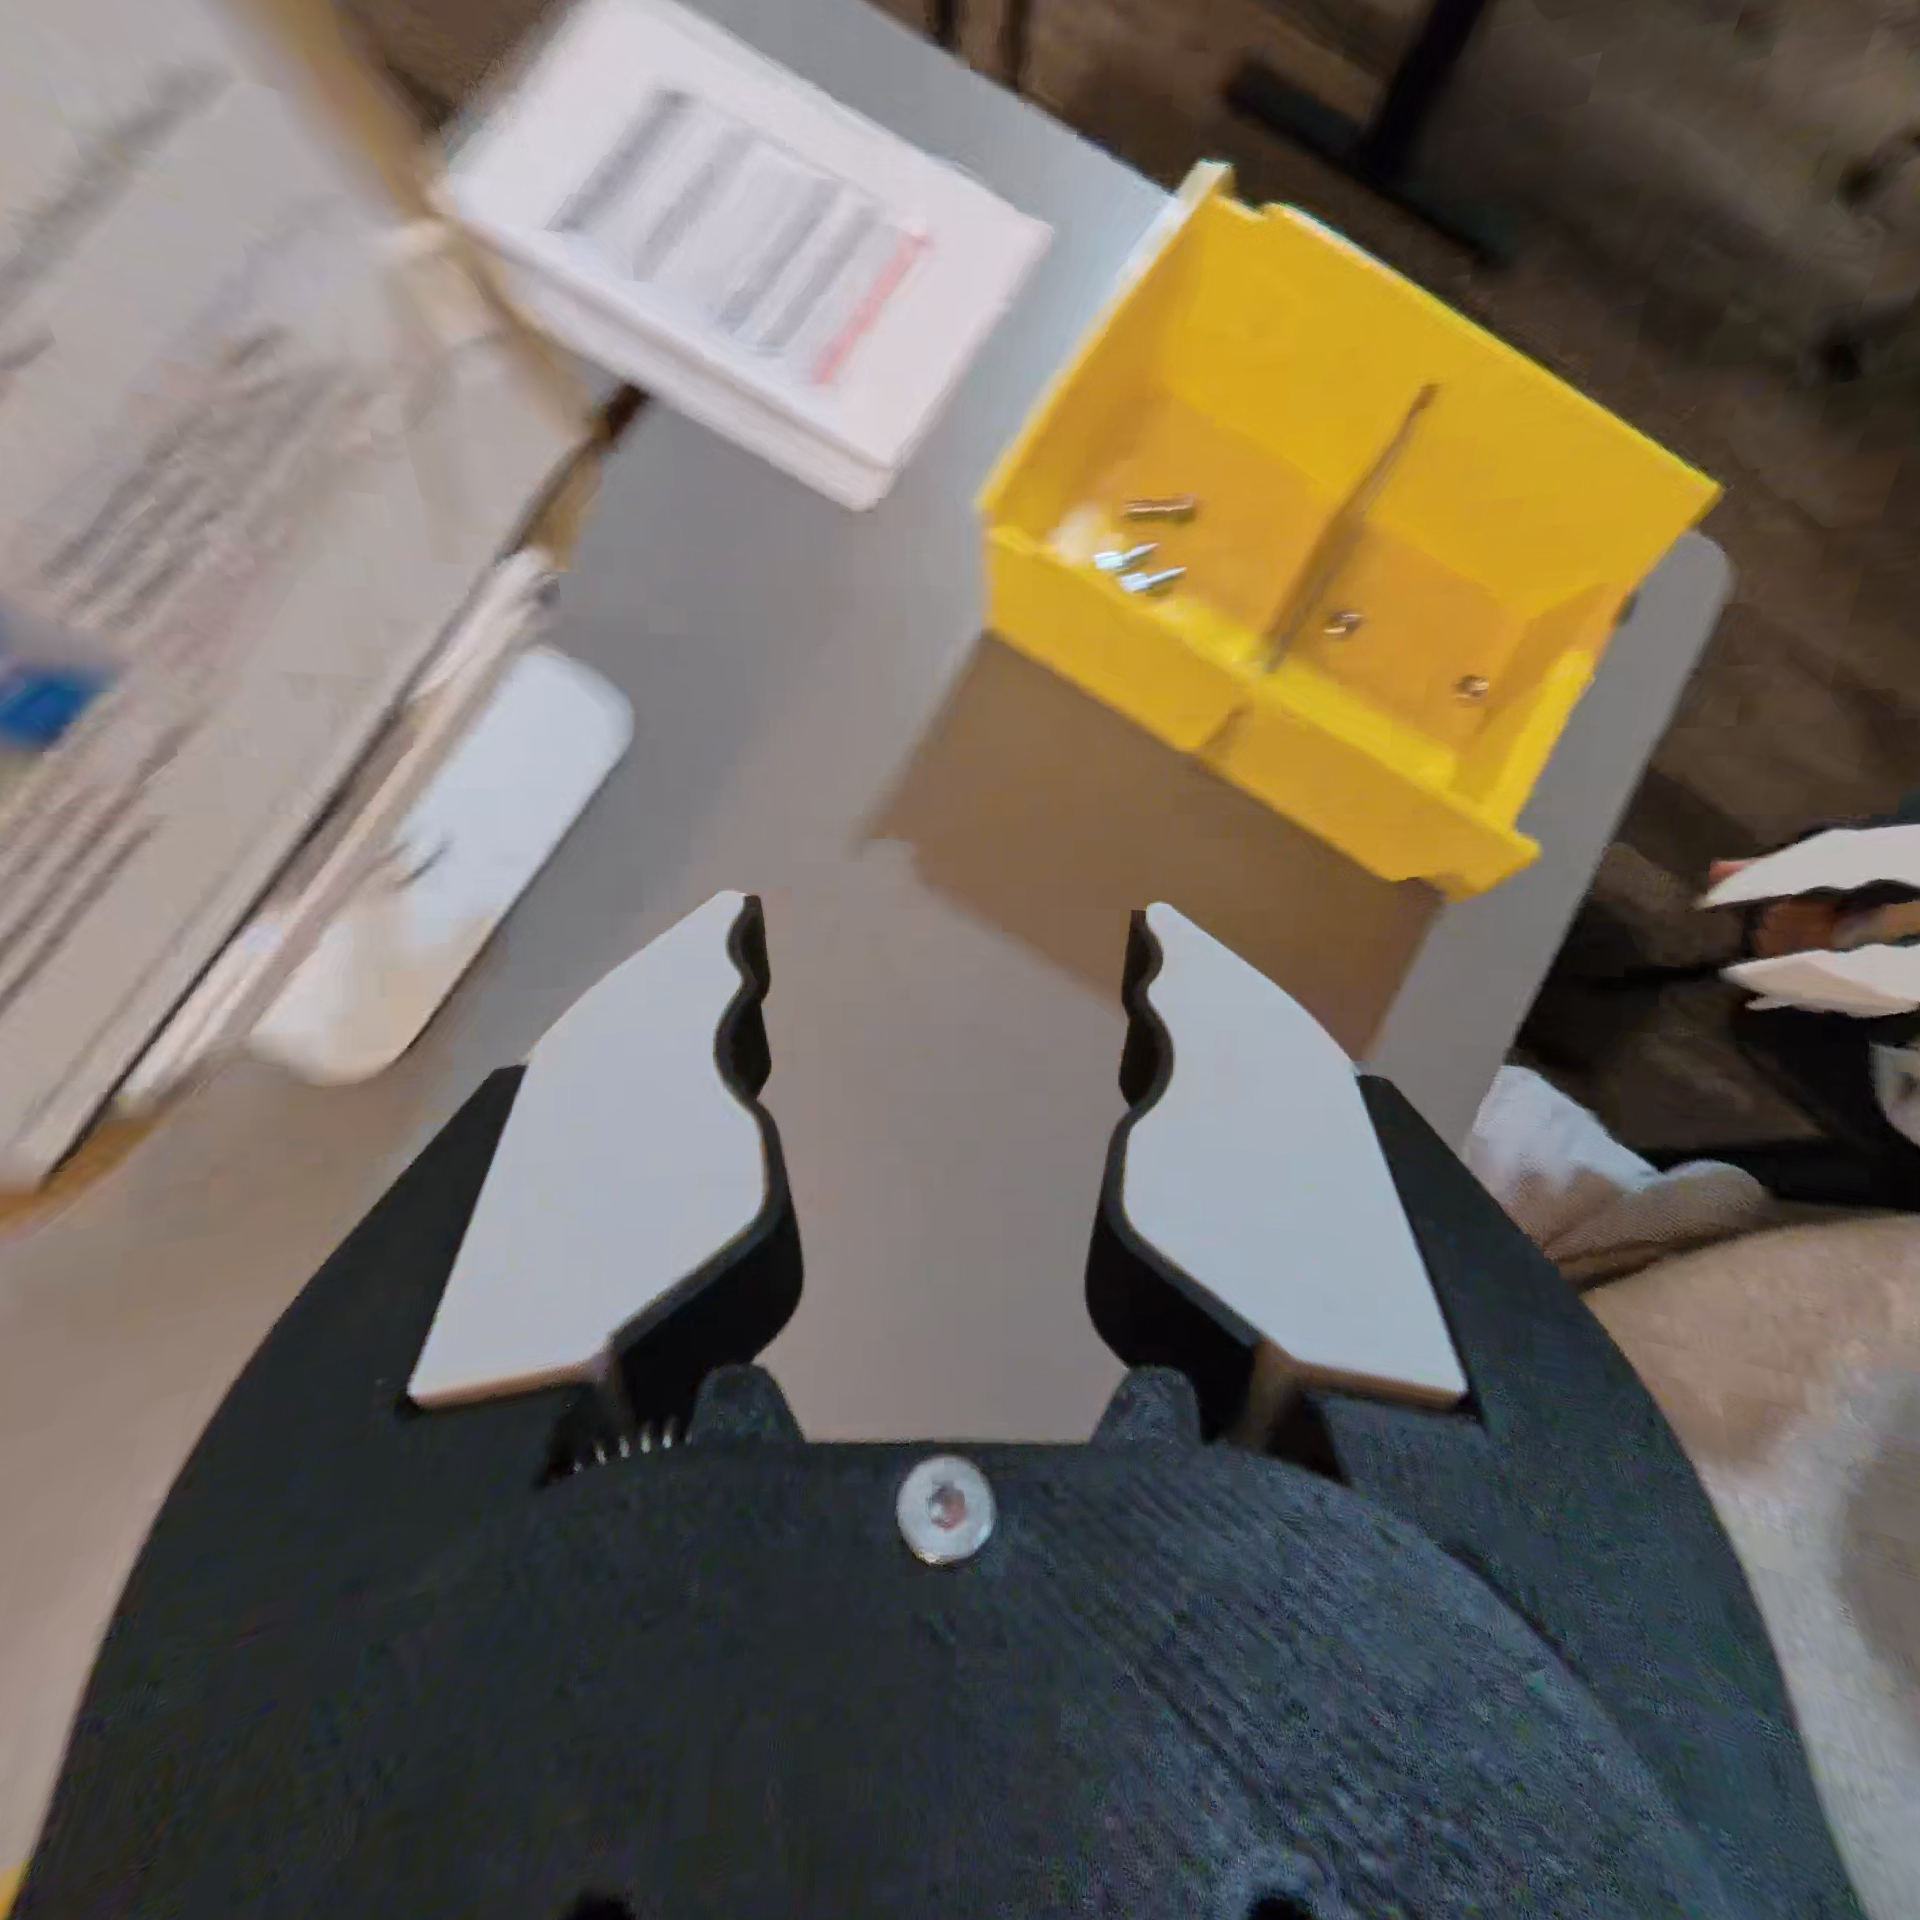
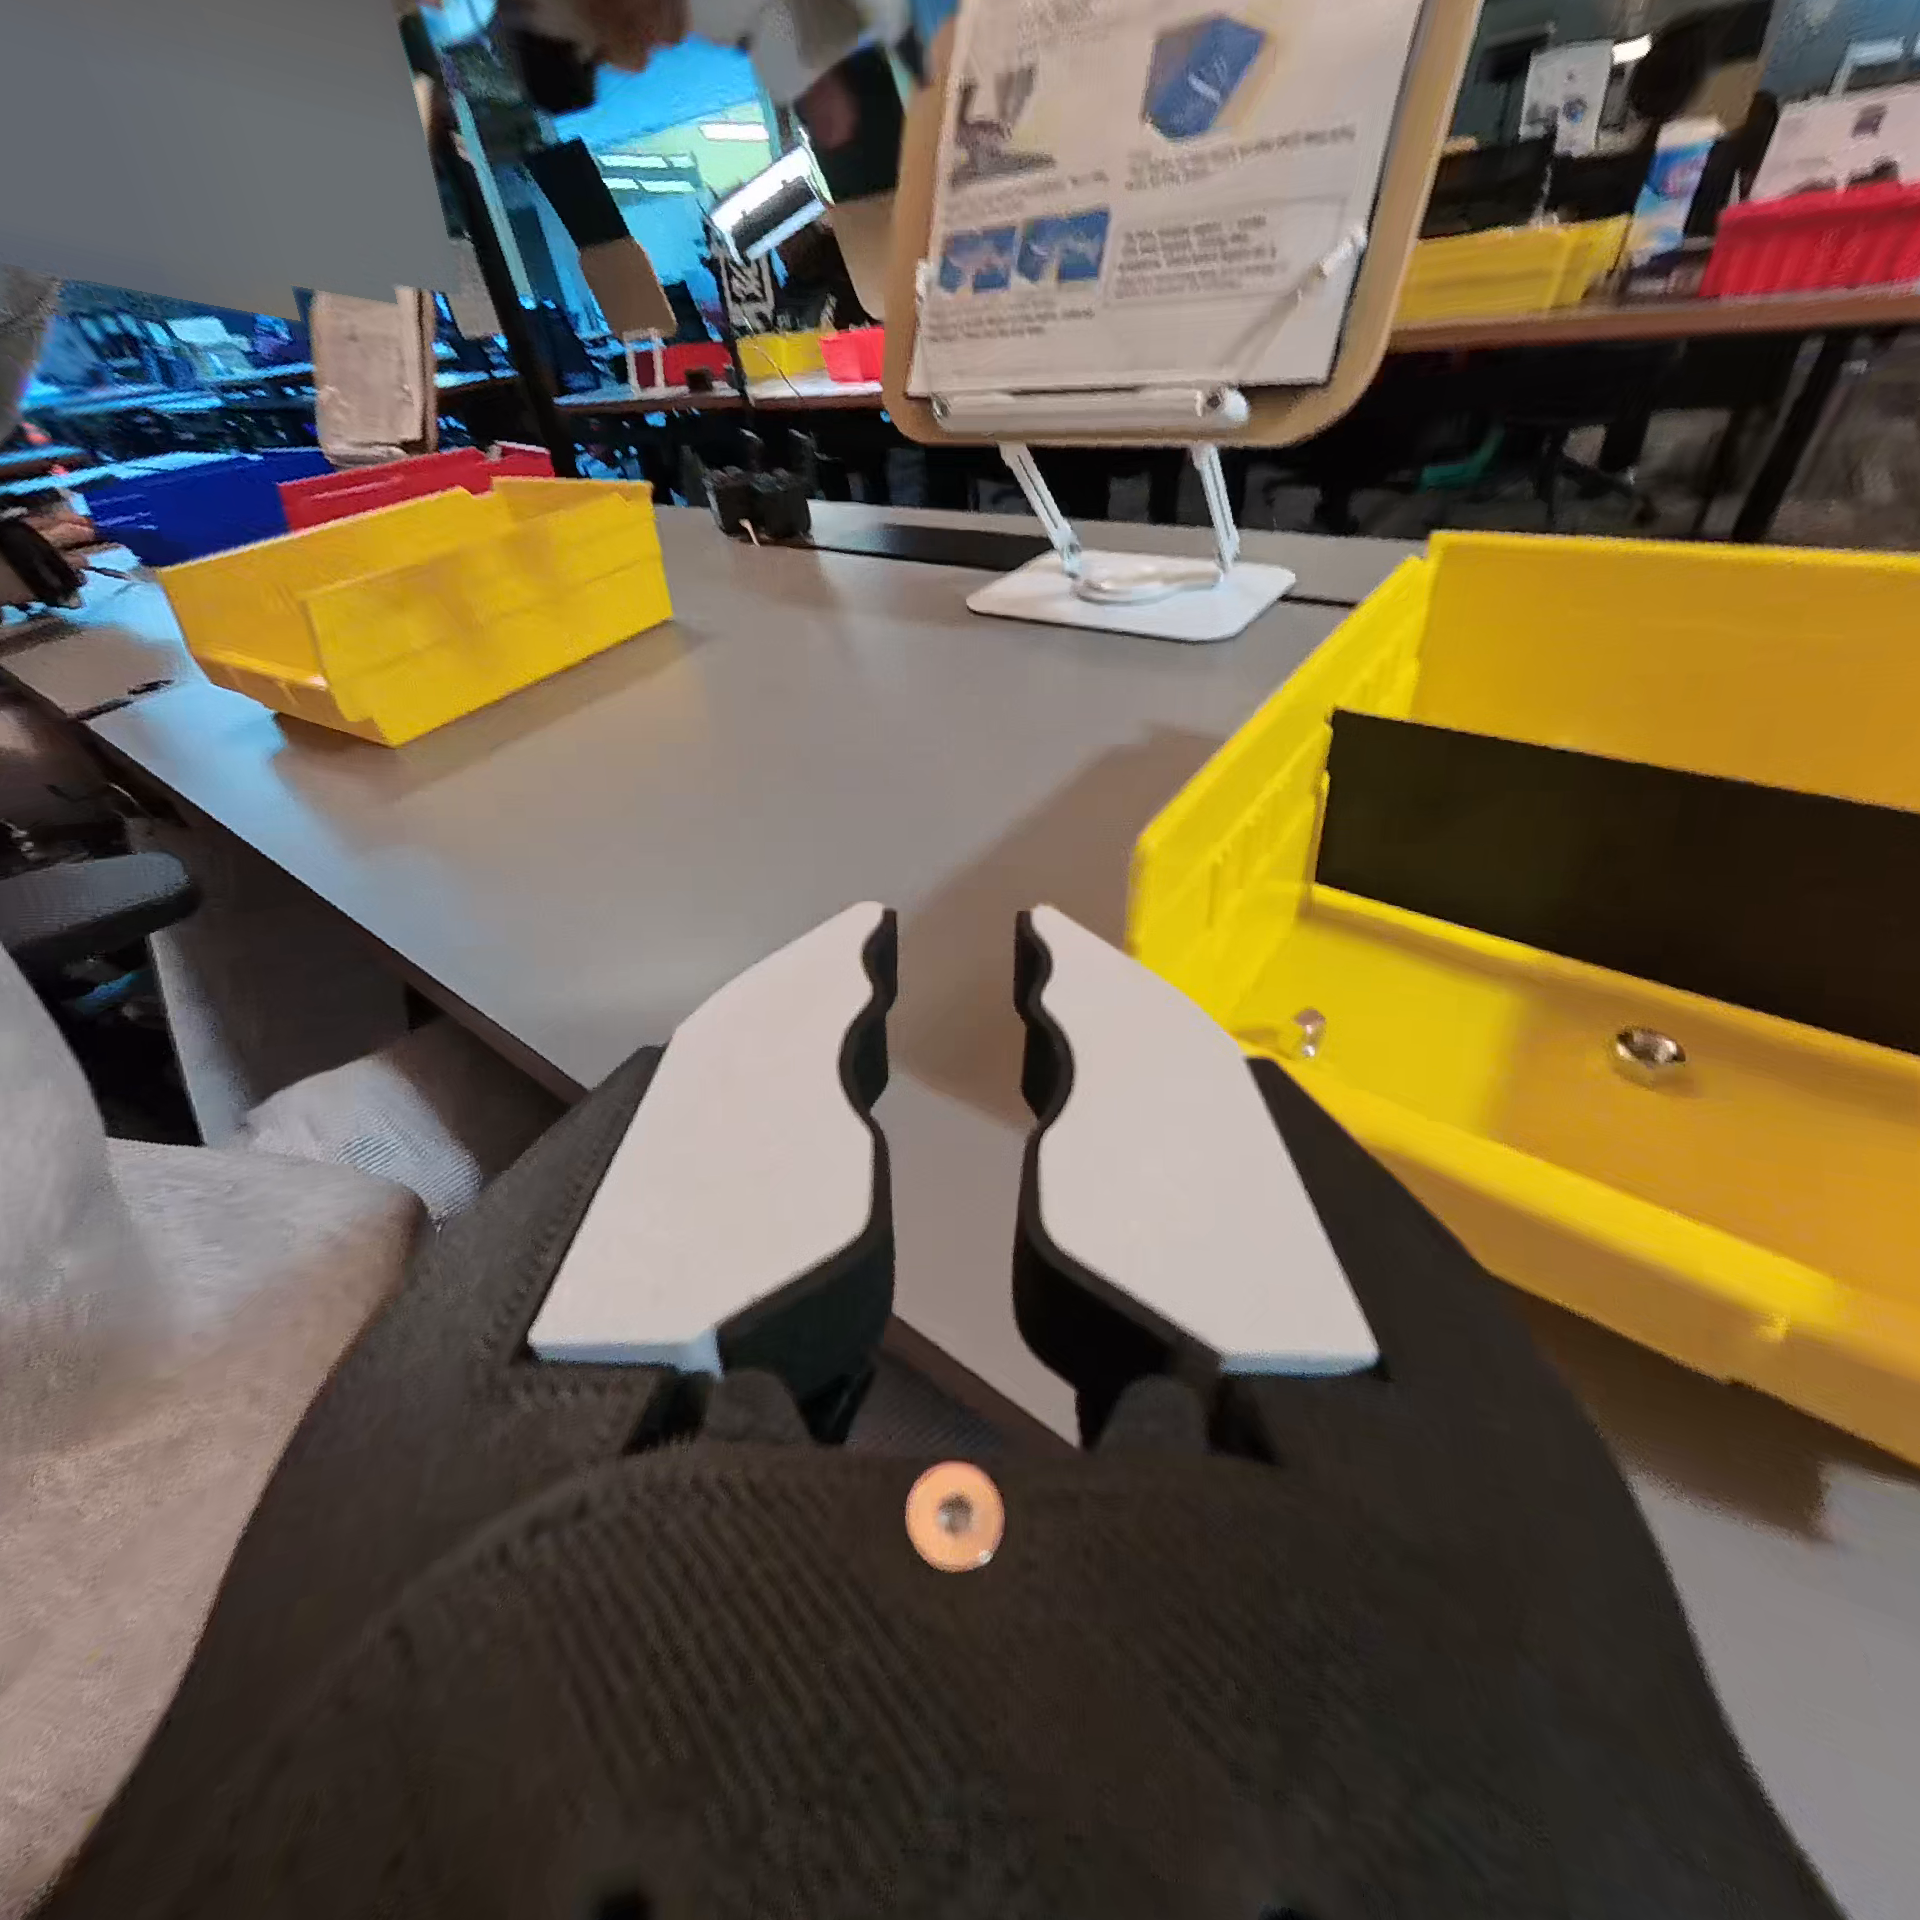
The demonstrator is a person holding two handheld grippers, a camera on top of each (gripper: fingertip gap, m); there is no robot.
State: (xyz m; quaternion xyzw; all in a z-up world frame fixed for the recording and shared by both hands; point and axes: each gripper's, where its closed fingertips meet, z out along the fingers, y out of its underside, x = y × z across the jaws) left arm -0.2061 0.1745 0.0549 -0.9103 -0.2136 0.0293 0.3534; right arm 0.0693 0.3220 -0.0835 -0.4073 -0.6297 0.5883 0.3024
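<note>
The left claw [image 1: 945, 914] hangs above the grey desk [image 1: 748, 665], released, with a wide gap between its fingers and nothing in it. Ahead of it stands a yellow bin [image 1: 1340, 343], split by a thin divider [image 1: 1351, 509] into two compartments. The left compartment holds a small cluster of screws [image 1: 1138, 566] near the front wall; the right compartment holds two small nuts [image 1: 1470, 686]. A white box [image 1: 935, 343] with a printed label lies on the desk to the left of the bin, apart from it.

The right claw [image 2: 954, 920] is over the near edge of the desk [image 2: 727, 790], its fingers parted by a narrow gap, gripping nothing. Just to its right sits the same bin [image 2: 1662, 644], with a nut [image 2: 1649, 1051] on the floor of the nearer compartment. A second yellow bin [image 2: 436, 603] rests well apart at the far left. A document stand [image 2: 1132, 592] carrying a printed sheet occupies the far side of the desk.
</note>
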